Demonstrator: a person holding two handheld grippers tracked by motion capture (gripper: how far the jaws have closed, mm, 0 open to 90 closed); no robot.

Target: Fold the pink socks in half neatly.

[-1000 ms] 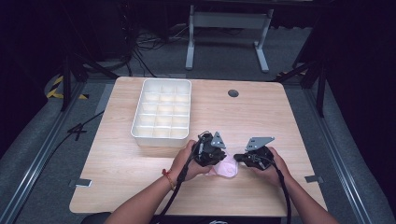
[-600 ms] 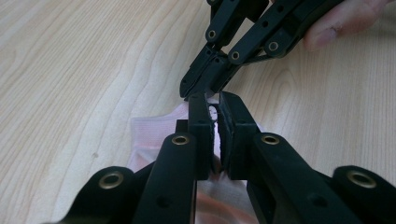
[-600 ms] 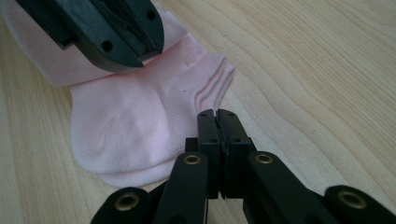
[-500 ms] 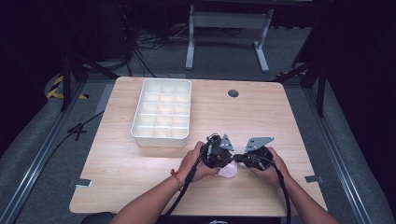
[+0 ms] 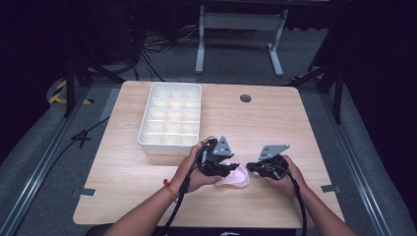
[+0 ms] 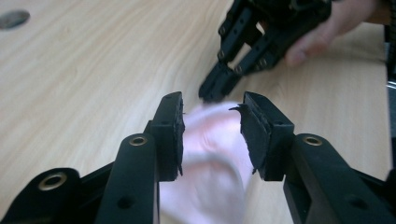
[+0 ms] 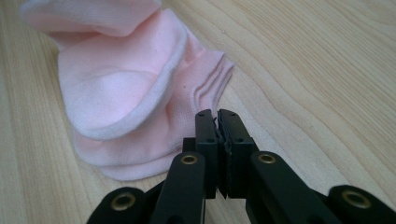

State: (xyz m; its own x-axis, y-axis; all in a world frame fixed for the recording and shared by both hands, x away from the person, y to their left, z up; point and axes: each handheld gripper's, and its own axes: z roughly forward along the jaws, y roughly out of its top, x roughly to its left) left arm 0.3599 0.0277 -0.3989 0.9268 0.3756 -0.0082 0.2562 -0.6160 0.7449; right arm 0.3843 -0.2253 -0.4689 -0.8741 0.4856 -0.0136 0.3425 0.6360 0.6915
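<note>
I see my left gripper (image 5: 231, 169) low over the near middle of the table (image 5: 305, 123), its 2 jaws parted; they have just been opening, and the pink sock (image 5: 235, 176) lies between the pads without either pad pressing on it, so it is released. In the left gripper view, the left gripper (image 6: 212, 126) frames the sock (image 6: 210, 154) as a pale blurred strip running from between the jaws away toward the right gripper (image 6: 217, 88), whose black tips touch the sock's far end. In the high view the right gripper (image 5: 250, 167) sits just beside the left one, held by the right hand (image 5: 285, 174), with its jaws pressed together; whether any fabric is caught between them I cannot tell. The right gripper view gives detail that the high view does not: the right gripper (image 7: 218, 116) has its clenched tips at the edge of the sock (image 7: 121, 88), which is folded into several layers with white-trimmed rims and a stack of thin edges fanned out on the wood. In that view its long axis runs from the jaw tips up and to the left. In the high view the sock is a small pink patch lying roughly left to right between the 2 grippers. Farther back on the table stands a white compartment tray (image 5: 145, 137), well apart from the sock, and a dark round port (image 5: 245, 98) is set in the tabletop.
</note>
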